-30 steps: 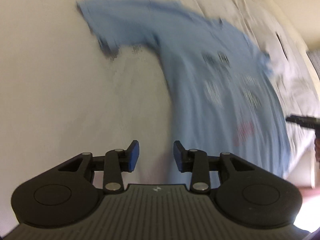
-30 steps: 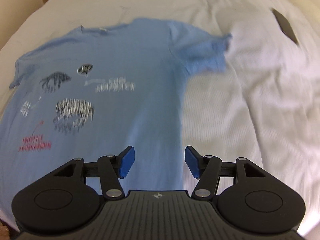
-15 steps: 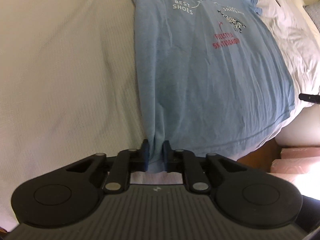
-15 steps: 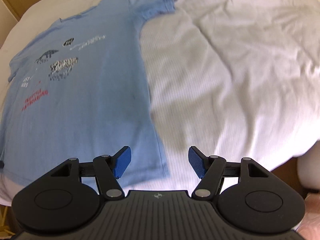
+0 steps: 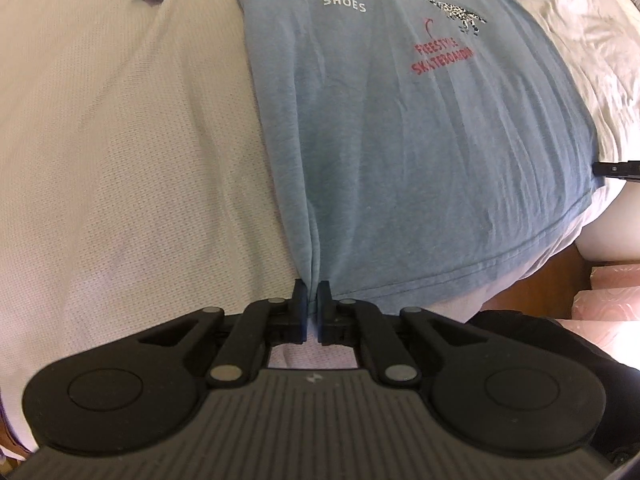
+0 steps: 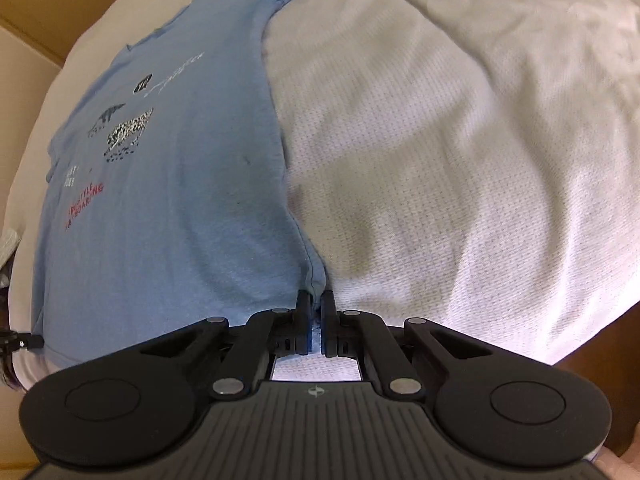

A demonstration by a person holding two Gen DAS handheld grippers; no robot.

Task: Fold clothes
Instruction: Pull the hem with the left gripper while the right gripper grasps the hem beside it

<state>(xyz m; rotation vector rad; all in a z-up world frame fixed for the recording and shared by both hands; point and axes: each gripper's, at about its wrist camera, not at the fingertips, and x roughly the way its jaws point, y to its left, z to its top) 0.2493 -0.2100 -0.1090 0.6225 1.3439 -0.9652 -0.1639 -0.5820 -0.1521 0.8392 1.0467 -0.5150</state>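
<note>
Blue T-shirt (image 5: 400, 140) lies flat, print side up, on the white bedspread (image 5: 120, 140), hem twd the near bed edge, collar & sleeves far away. Left gripper (image 5: 311, 300) is clamped tight on the hem corner on its side, fabric bunched into a ridge running up from the pads. Right gripper (image 6: 317, 308) is likewise pinched closed on the opposite hem corner, w/ a small pucker of cloth above its fingers. So both bottom corners are in hand: looks like the grasp step is done & the 1st fold hasn't begun. Next prob. needs both grippers to lift together, keep the hem taut btwn them, carry it up twd the collar & lay it down even. Risk: uneven lift skews the fold, or thin cloth slips out.
</note>
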